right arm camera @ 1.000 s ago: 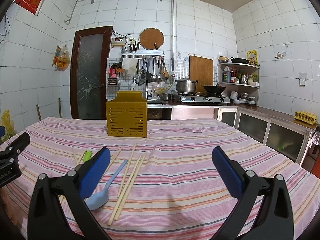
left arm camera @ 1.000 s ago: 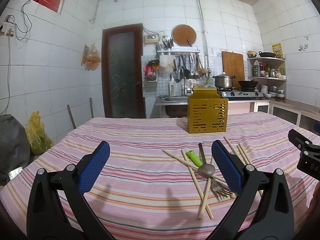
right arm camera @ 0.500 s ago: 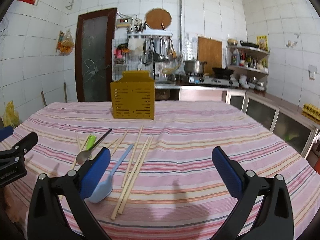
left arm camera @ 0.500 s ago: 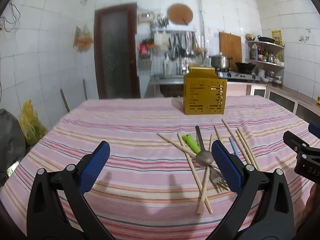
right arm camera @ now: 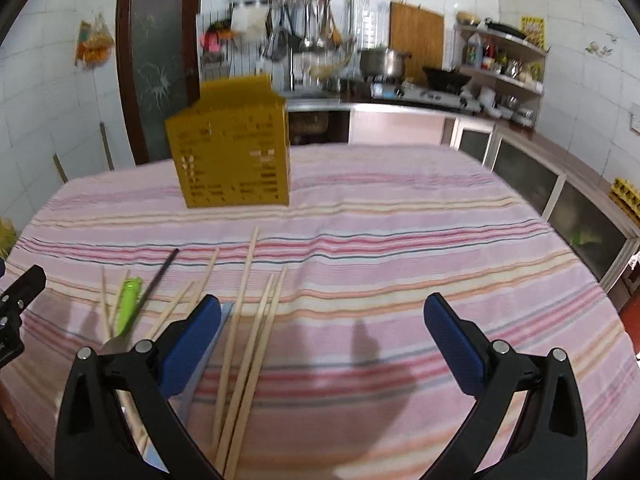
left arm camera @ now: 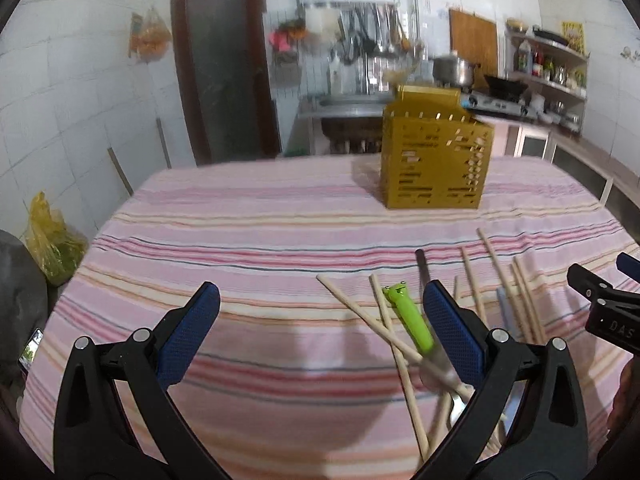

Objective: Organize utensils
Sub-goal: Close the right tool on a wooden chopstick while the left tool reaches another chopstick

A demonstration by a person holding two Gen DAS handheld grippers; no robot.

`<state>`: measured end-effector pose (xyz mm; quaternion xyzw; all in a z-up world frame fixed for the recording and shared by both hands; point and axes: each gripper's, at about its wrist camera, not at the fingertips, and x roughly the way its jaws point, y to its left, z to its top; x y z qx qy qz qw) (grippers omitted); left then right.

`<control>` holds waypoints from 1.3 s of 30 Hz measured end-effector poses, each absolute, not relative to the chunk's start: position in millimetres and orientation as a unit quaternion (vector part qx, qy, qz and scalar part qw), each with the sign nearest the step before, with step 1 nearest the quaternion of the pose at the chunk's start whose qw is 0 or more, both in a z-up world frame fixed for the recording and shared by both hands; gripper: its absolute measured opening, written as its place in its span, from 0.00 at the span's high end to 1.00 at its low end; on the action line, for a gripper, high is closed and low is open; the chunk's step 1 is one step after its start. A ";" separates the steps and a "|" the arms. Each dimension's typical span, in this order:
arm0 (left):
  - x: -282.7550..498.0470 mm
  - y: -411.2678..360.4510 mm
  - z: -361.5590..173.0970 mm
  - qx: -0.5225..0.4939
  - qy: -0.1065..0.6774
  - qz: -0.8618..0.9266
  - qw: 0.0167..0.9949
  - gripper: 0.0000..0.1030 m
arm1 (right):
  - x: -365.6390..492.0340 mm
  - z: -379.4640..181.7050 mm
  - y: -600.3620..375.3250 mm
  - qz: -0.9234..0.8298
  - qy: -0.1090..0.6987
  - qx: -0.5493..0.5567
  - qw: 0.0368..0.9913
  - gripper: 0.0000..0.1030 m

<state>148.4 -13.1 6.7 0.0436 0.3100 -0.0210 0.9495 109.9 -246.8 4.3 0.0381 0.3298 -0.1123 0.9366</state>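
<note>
A yellow slotted utensil holder (left arm camera: 434, 160) stands at the far side of the striped table; it also shows in the right wrist view (right arm camera: 232, 160). Several wooden chopsticks (left arm camera: 384, 320) lie scattered with a green-handled utensil (left arm camera: 410, 316), a metal spoon (left arm camera: 436, 364) and a fork. In the right wrist view the chopsticks (right arm camera: 256, 320), green handle (right arm camera: 128, 304) and a light blue spoon (right arm camera: 200, 368) lie at lower left. My left gripper (left arm camera: 320, 328) is open and empty, its right finger over the pile. My right gripper (right arm camera: 322, 340) is open and empty above the cloth.
The pink striped tablecloth (left arm camera: 260, 240) covers the table. Behind it are a door (left arm camera: 224, 60), a sink counter and a stove with pots (right arm camera: 400, 76). Cabinets (right arm camera: 540, 184) run along the right wall. A yellow bag (left arm camera: 52, 240) sits on the floor at left.
Both grippers have tilted down and moved forward, closer to the utensils and the holder. Both stay open and empty.
</note>
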 end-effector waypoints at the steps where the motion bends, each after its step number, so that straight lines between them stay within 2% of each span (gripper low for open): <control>1: 158.6 -13.0 2.3 0.042 0.324 -0.019 0.945 0.05 | 119.6 -1.3 -247.6 -0.115 0.341 0.035 0.933 0.04; 8: 211.6 -7.4 -28.0 0.026 0.386 0.010 0.922 0.05 | 148.6 -28.9 -255.7 -0.128 0.383 0.044 0.914 0.04; 22: 241.5 -14.8 -70.2 0.044 0.450 0.010 0.892 0.05 | 166.4 -47.7 -260.5 -0.133 0.433 0.049 0.890 0.04; 37: 246.4 -7.8 -75.1 0.029 0.462 0.006 0.886 0.04 | 173.3 -49.8 -266.5 -0.129 0.453 0.069 0.879 0.03; 38: 245.0 -6.8 -74.3 0.027 0.460 0.007 0.887 0.04 | 172.2 -49.7 -264.3 -0.134 0.448 0.064 0.882 0.05; 39: 243.4 -6.8 -73.4 0.025 0.458 0.008 0.888 0.04 | 170.5 -48.5 -260.8 -0.137 0.442 0.055 0.885 0.12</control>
